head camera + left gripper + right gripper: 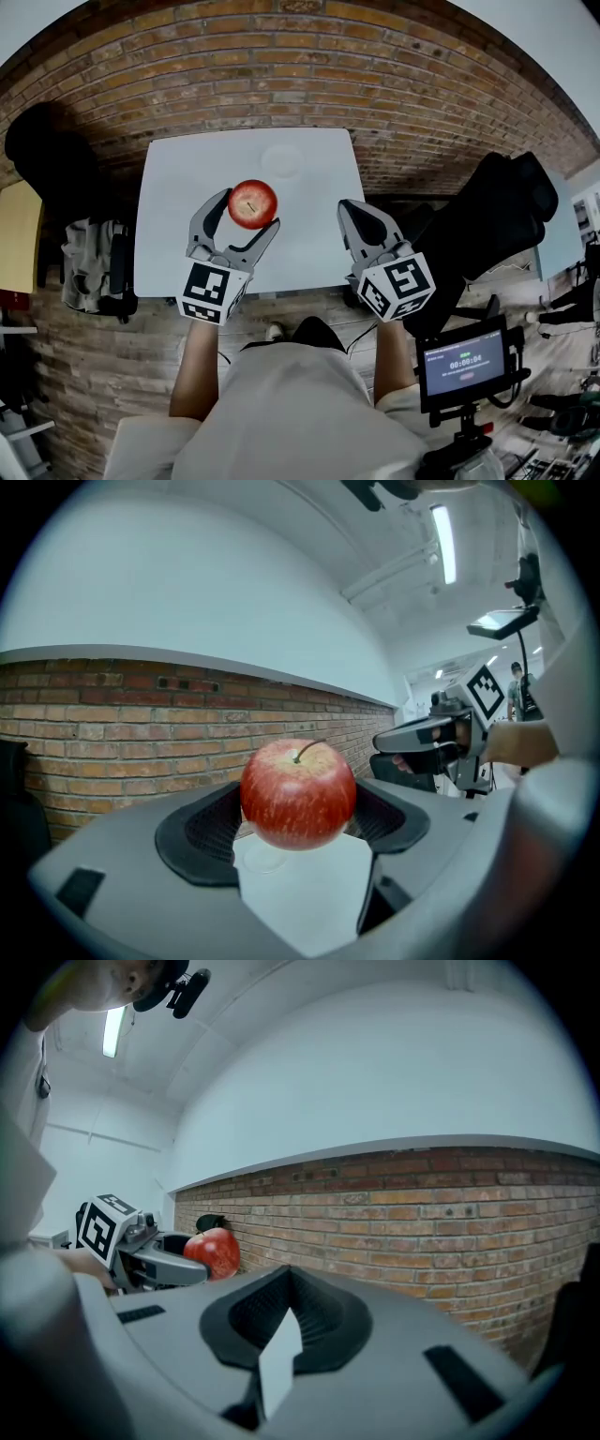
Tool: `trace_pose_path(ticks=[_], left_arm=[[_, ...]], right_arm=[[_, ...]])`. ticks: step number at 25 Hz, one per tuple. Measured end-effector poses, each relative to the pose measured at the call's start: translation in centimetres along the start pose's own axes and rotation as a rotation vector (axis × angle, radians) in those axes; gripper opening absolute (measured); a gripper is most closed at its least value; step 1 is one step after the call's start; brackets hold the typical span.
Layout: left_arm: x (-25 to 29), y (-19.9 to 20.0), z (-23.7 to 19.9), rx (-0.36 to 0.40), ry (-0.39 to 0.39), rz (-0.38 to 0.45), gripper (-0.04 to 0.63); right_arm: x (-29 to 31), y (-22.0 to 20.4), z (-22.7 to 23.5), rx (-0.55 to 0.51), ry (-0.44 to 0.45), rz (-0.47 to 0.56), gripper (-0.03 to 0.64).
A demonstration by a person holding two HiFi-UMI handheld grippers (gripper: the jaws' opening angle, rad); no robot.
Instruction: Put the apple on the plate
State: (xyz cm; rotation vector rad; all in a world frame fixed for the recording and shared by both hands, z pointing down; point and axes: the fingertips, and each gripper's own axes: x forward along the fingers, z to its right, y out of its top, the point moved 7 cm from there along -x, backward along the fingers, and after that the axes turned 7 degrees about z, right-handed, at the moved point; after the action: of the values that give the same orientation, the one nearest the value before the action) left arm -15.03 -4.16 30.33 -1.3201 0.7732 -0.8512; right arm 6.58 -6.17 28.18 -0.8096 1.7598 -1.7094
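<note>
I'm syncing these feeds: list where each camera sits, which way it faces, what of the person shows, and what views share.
Head view: on the head, looking steeply down at the table and plate; arms, left gripper and right gripper show.
Left gripper view: on the left gripper, facing the brick wall along jaws clamping the apple.
Right gripper view: on the right gripper, facing that wall over shut, empty jaws.
Shared: all three show the apple; each gripper view catches the other gripper.

White table [178, 216] beside brick wall [281, 56], small lit screen [463, 362] at right.
</note>
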Motion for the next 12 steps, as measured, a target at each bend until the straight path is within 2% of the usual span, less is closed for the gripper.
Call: trace_pose_path(ticks=[12], left_arm=[[2.4,-1.4,-1.9,-0.013,0.017,-0.022,0.381]], right_arm=[[3.1,-1.2,1.8,0.022,0.018,-0.012,0.002]])
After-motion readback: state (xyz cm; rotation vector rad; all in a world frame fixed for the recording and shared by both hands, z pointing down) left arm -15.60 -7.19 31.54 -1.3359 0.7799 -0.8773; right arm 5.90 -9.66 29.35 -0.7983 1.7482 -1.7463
